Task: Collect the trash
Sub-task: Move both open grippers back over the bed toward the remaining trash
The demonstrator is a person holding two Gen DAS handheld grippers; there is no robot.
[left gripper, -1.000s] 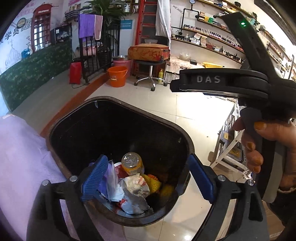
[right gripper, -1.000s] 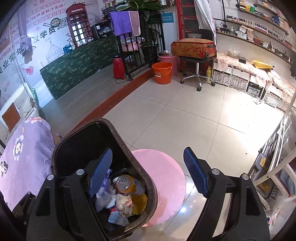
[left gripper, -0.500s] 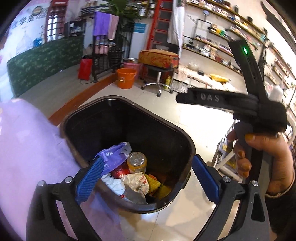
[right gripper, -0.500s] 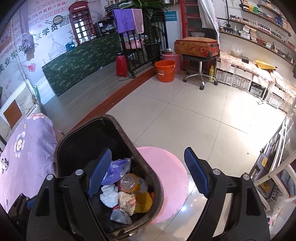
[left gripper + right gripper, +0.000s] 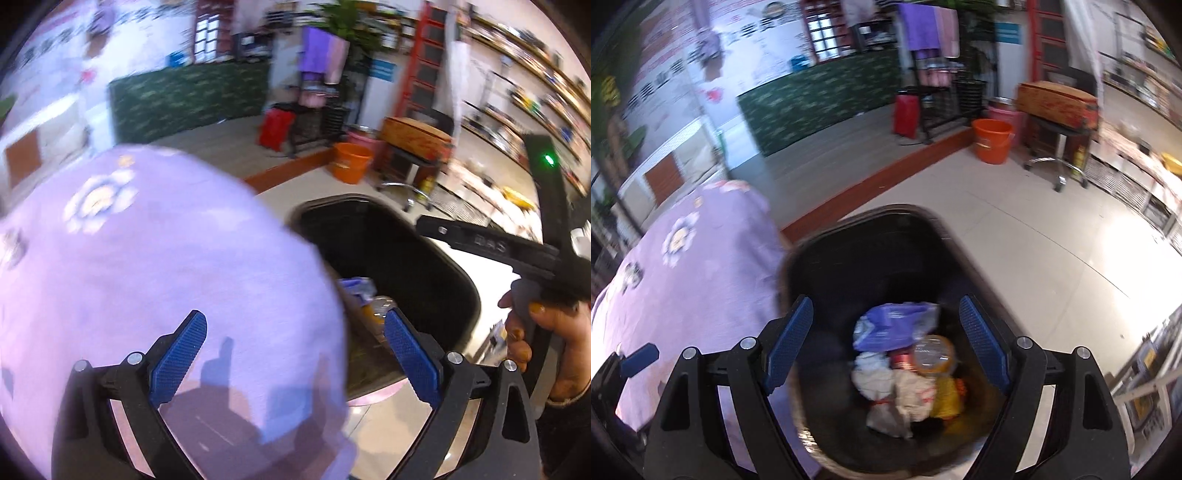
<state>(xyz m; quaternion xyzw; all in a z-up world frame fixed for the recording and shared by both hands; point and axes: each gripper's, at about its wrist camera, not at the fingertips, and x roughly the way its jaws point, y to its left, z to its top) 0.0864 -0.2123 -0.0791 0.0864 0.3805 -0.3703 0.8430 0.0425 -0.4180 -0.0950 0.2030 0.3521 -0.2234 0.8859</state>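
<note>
Left gripper (image 5: 295, 354): spread wide after opening further just now, nothing between the blue pads, hovering over the purple flowered cloth (image 5: 147, 277). Trash bin (image 5: 388, 266) at its 2 o'clock, half hidden behind the cloth edge; blurred throughout. Right gripper (image 5: 886, 339): wide as well, empty, poised above the bin (image 5: 886, 251), clear of its rim. Inside, at 6 o'clock: blue wrapper (image 5: 890, 326), crumpled paper (image 5: 897, 395), bottle (image 5: 934, 354). Bare tiled floor (image 5: 1034, 236) open from 1 to 3 o'clock.
</note>
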